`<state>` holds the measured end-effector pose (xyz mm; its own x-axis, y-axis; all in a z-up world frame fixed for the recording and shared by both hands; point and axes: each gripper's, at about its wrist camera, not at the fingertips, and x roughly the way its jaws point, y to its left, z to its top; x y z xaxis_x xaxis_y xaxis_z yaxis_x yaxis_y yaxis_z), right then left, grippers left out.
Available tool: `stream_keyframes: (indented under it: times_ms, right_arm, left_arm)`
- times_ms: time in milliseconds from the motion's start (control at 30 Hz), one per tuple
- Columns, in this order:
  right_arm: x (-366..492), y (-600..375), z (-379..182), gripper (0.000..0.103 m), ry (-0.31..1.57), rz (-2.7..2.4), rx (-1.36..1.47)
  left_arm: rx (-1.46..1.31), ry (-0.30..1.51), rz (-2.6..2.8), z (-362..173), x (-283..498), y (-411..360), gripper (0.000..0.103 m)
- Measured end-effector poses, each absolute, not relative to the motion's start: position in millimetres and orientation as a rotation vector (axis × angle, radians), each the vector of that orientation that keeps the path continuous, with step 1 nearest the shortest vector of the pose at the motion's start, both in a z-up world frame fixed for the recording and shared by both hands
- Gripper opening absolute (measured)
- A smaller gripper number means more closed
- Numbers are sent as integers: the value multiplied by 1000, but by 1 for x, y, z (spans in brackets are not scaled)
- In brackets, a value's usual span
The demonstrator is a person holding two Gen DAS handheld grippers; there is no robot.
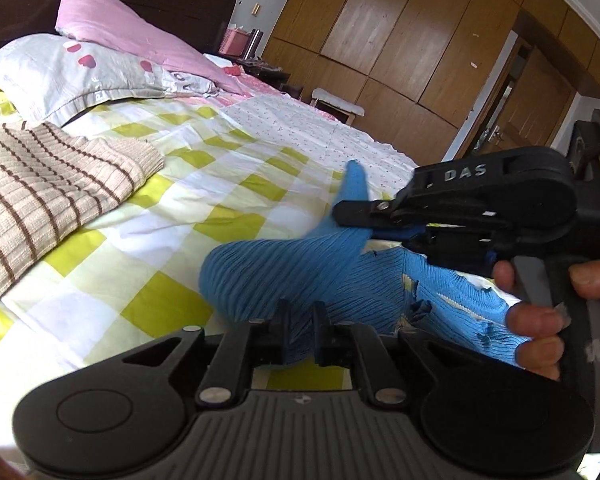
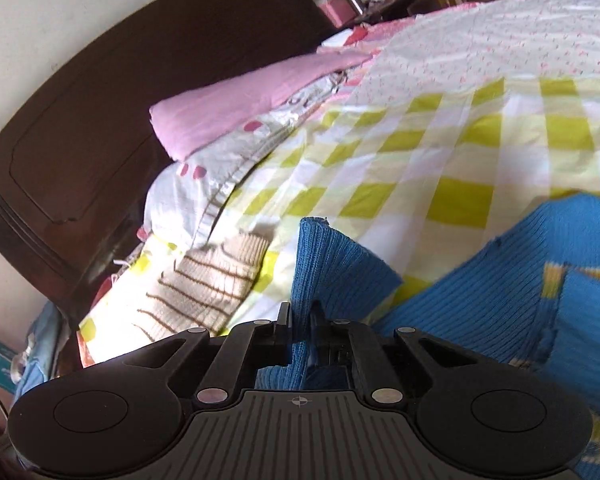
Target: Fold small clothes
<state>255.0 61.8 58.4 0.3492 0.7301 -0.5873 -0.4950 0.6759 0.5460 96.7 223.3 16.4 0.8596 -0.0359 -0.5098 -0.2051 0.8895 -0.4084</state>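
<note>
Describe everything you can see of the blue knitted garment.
The blue sweater is a small ribbed knit, bright blue, with a pale stripe and dark ragged spots near one edge. It is partly lifted off the checked bedsheet, bunched and folding over itself. The left claw is shut on one fold; the right claw pinches another part with a corner sticking up past it. In the right wrist view its lower part drapes down onto the bed.

2 knitted garments: 1 blue sweater [image 1: 284, 268] and 1 beige striped sweater [image 1: 40, 184] at 9 o'clock. 2 pillows: 1 pink pillow [image 1: 116, 24], 1 grey pillow [image 1: 60, 76]. 1 bed [image 1: 228, 168]. 2 grippers: left gripper [image 1: 300, 316], right gripper [image 2: 300, 316].
</note>
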Motion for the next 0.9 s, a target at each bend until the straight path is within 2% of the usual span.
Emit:
stream_keyframes:
  times_ms: [100, 333, 500, 633, 900]
  right_arm:
    - [264, 26, 83, 9, 842, 765, 345]
    - [272, -73, 128, 9, 683, 648, 422]
    - [262, -146, 138, 9, 581, 537, 461]
    - [250, -200, 117, 9, 573, 414, 470]
    - [238, -257, 33, 9, 700, 251, 507]
  left_arm:
    - [-468, 518, 70, 18, 98, 220, 32]
    - [-428, 560, 33, 11, 108, 201, 32]
    - [-373, 580, -2, 11, 114, 178, 32]
    - [-311, 599, -37, 14, 122, 155, 32]
    - [-77, 637, -53, 19, 165, 91, 33]
